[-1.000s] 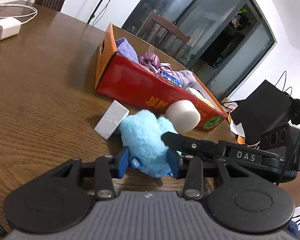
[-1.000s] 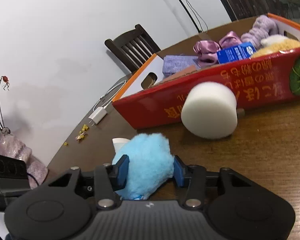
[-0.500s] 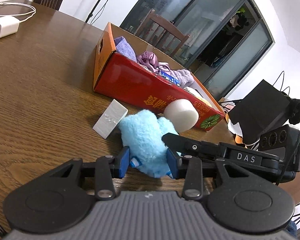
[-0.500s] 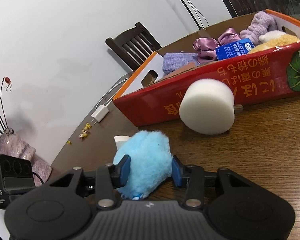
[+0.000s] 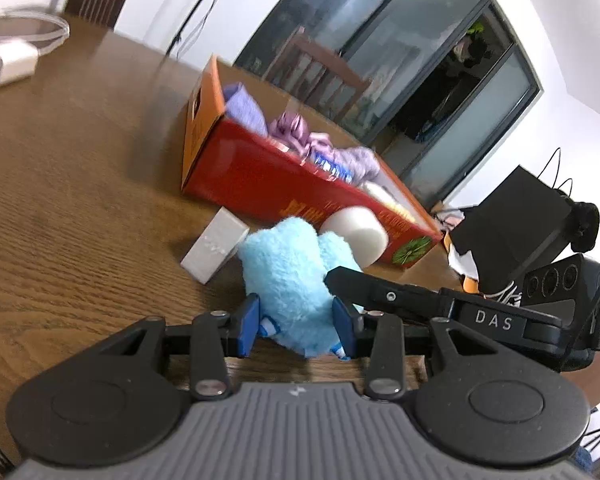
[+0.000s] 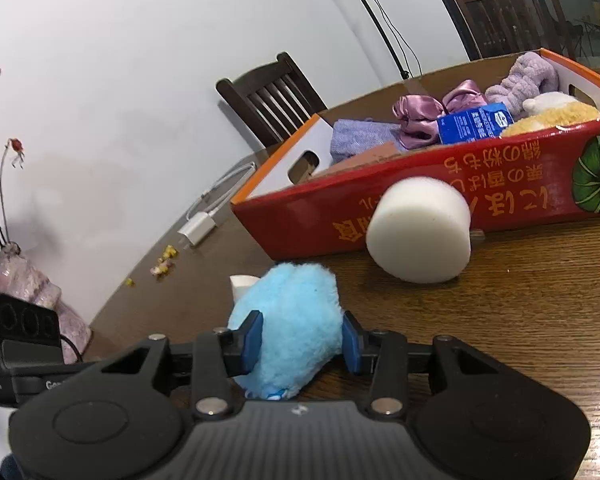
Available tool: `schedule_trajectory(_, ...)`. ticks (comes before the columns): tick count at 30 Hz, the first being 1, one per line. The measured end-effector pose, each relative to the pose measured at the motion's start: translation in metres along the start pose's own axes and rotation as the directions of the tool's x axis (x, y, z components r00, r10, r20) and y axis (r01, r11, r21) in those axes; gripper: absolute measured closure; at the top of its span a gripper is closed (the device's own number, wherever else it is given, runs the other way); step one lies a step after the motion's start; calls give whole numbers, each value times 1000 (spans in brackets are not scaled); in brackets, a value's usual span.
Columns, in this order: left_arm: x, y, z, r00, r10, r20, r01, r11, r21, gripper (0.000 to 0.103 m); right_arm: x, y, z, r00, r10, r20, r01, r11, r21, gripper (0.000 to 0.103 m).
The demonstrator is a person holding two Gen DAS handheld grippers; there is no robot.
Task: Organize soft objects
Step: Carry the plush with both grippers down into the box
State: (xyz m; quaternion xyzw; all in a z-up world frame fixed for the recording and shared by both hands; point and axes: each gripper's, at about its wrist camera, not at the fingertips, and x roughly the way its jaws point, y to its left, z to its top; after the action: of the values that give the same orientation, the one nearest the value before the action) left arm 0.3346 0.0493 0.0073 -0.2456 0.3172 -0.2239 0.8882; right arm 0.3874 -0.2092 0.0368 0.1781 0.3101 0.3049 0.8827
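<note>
- Left gripper [image 5: 296, 326] clamped the blue plush toy [image 5: 290, 276], fingers narrow.
- Right gripper [image 6: 300, 342] pinched it too, jaws just closing.
- White foam cylinder [image 6: 420, 230] sat touching the red box [image 6: 500, 184].

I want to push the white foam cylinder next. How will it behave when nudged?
The white foam cylinder lies on its curved side on the table, so it will probably roll. Its porous look suggests that it is light and would give under the tongs. The red box right behind it should stop it rolling that way.
</note>
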Motion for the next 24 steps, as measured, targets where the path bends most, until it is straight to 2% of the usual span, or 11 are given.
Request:
schedule_trajectory(5, -36, -32, -5, 995, -76, 62, 75, 997, 31, 63, -57, 29, -8, 994, 16, 105, -10, 998, -57, 66)
schedule_trajectory(8, -42, -52, 10, 988, -127, 91, 123, 991, 46, 63, -85, 33, 3, 986, 34, 164, -23, 998, -66, 67)
schedule_trajectory(11, -26, -69, 40, 983, -156, 91, 151, 987, 59, 64, -100, 28, 29, 979, 36, 201, -21, 997, -76, 68)
schedule_trajectory(14, 6, -80, 76, 982, -170, 80, 165, 984, 61, 64, -99, 12, 70, 976, 18, 216, -6, 998, -58, 68)
schedule_trajectory(19, 82, -75, 124, 992, -123, 15, 123, 992, 21, 65, -61, -36, 134, 988, -39, 149, 36, 999, 25, 69)
schedule_trajectory(21, 112, -67, 131, 997, -77, -27, 77, 997, 3, 65, -35, -59, 149, 994, -69, 89, 64, 996, 64, 69)
schedule_trajectory(24, 136, -60, 128, 998, -5, -66, 9, 999, 53, 64, -3, -82, 154, 995, -100, -1, 99, 992, 82, 69)
